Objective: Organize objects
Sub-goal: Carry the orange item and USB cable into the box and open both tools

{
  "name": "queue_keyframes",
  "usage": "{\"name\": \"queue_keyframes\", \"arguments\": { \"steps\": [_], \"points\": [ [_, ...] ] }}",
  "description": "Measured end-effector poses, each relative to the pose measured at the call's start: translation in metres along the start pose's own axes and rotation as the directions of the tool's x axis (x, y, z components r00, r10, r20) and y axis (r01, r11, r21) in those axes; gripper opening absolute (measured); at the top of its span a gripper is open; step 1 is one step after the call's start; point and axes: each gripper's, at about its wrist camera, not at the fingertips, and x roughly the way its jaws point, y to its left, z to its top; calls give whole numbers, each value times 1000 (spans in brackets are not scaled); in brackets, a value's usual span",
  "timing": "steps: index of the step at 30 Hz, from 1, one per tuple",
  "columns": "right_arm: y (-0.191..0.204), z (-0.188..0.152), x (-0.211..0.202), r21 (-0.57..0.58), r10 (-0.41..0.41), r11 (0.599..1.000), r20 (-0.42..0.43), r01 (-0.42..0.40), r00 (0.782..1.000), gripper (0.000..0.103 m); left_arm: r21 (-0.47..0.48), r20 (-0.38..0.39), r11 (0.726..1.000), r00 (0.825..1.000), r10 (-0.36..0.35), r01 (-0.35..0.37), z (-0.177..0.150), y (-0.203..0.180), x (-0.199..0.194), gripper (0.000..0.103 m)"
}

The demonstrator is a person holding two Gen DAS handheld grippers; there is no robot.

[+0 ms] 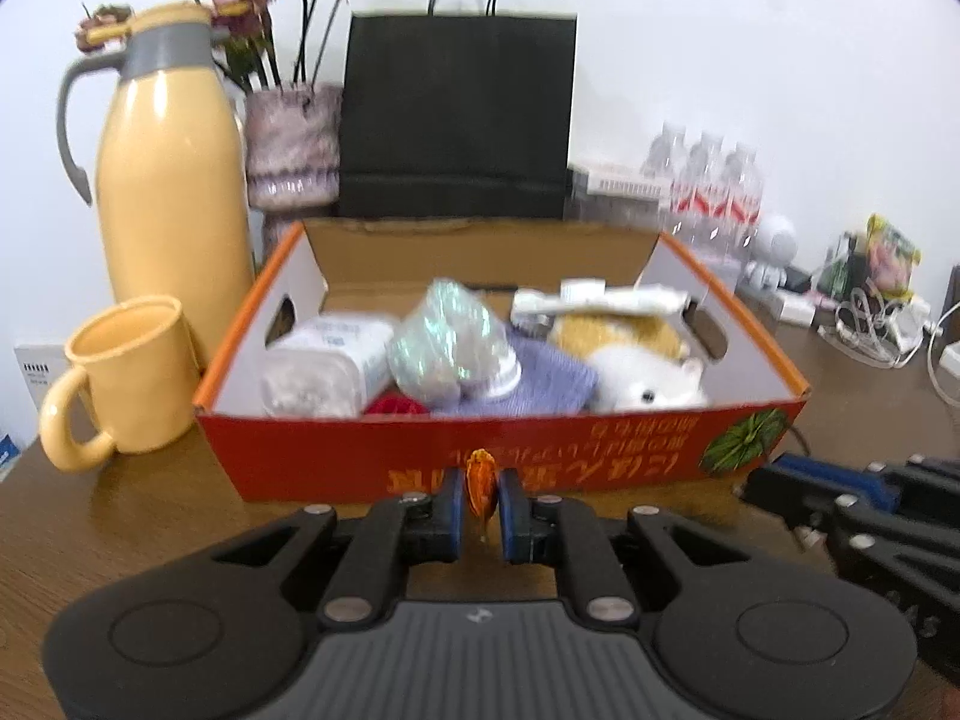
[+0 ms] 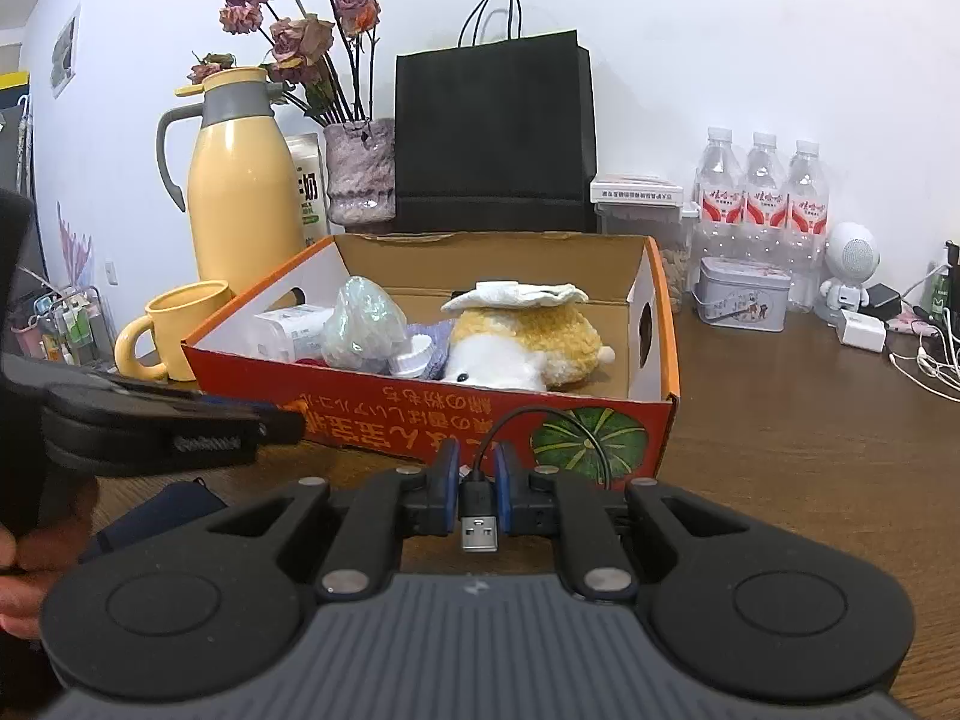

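Left gripper [image 1: 480,495] pinches orange candy [image 1: 480,483] before filled box [image 1: 498,450].

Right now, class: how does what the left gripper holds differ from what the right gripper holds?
The left gripper pinches a small orange wrapped piece; the right gripper pinches a black USB cable. The piece is compact; the cable trails toward the box. Both sit between shut blue pads, outside the box.

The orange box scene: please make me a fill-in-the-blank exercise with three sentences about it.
1. The right tool is shut on a black ____ cable.
2. The plush toy lies inside the orange ____.
3. Behind the yellow mug stands a yellow ____ with a grey handle.

Missing words: USB; box; thermos
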Motion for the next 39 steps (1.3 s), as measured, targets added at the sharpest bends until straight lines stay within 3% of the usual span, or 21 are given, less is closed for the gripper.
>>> {"name": "queue_keyframes", "arguments": {
  "steps": [9,17,31,39],
  "points": [
    [-1,10,-10,23,21,999,48,-22,999,13,-41,118,999,993,-21,26,17,10,-34,10],
    [5,37,-7,-7,36,999,85,-35,996,13,-34,177,999,984,-11,18,46,24,-37,10],
    [6,95,56,19,41,999,141,-44,989,13,-41,238,998,971,-26,37,96,36,14,10],
    [-1,100,102,18,25,999,79,-27,997,13,-6,193,1000,981,-13,14,108,37,61,11]
  ]
}}
